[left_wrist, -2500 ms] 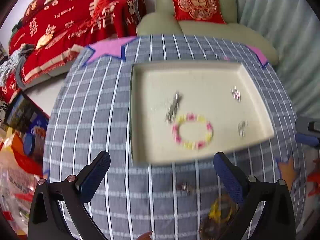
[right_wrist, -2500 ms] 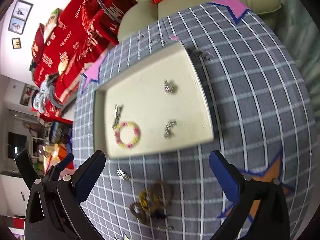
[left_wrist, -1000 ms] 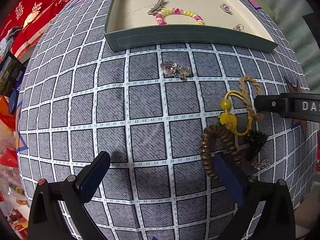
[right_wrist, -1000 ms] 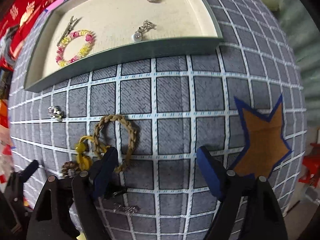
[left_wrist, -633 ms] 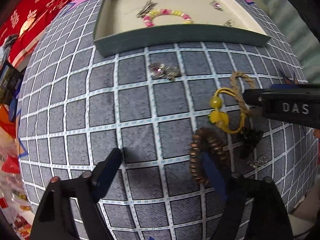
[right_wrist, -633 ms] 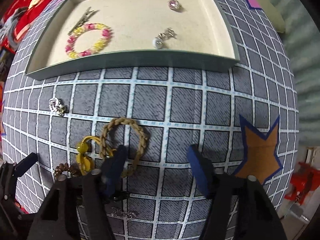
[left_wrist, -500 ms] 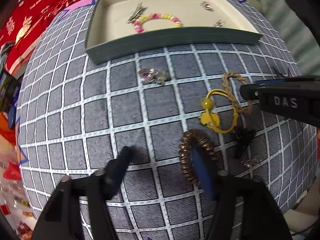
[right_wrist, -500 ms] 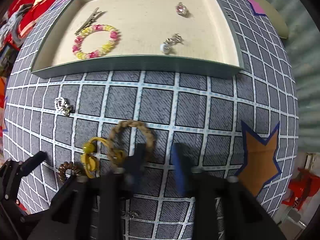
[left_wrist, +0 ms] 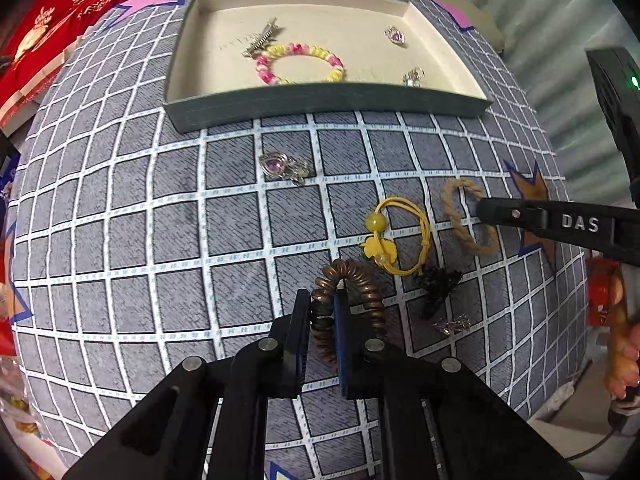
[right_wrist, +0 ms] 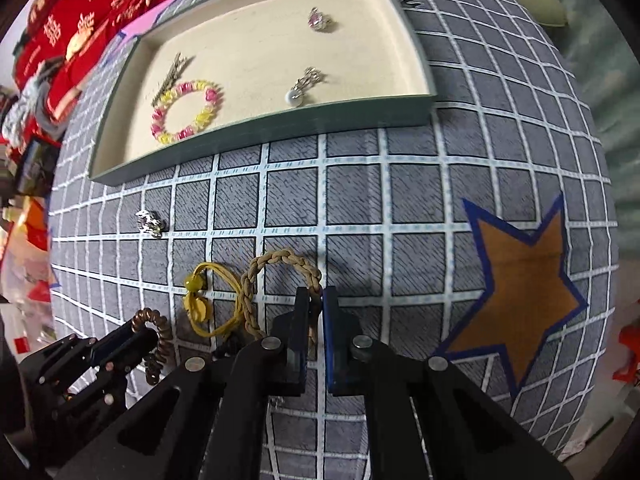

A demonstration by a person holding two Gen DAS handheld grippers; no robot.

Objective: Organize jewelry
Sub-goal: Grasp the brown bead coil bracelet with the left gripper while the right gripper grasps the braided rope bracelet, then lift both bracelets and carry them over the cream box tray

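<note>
My left gripper (left_wrist: 322,300) is shut on a brown spiral hair tie (left_wrist: 358,278) that lies on the grey checked tablecloth. My right gripper (right_wrist: 315,298) is shut on a tan braided rope bracelet (right_wrist: 280,262), also on the cloth; it also shows in the left wrist view (left_wrist: 456,220). A yellow hair tie with a bead (left_wrist: 400,236) lies between them. The cream-lined tray (left_wrist: 320,98) at the back holds a pink-yellow bead bracelet (left_wrist: 300,62), a hair clip (left_wrist: 262,38), a pendant (left_wrist: 394,35) and an earring (left_wrist: 414,76).
A silver heart pendant (left_wrist: 282,166) lies on the cloth in front of the tray. A black hair claw (left_wrist: 438,284) and a small silver piece (left_wrist: 452,324) lie to the right of the spiral tie. An orange star patch (right_wrist: 520,268) marks the cloth at right.
Both grippers have lowered to the cloth and closed: the left onto the brown spiral hair tie, the right onto the braided rope bracelet.
</note>
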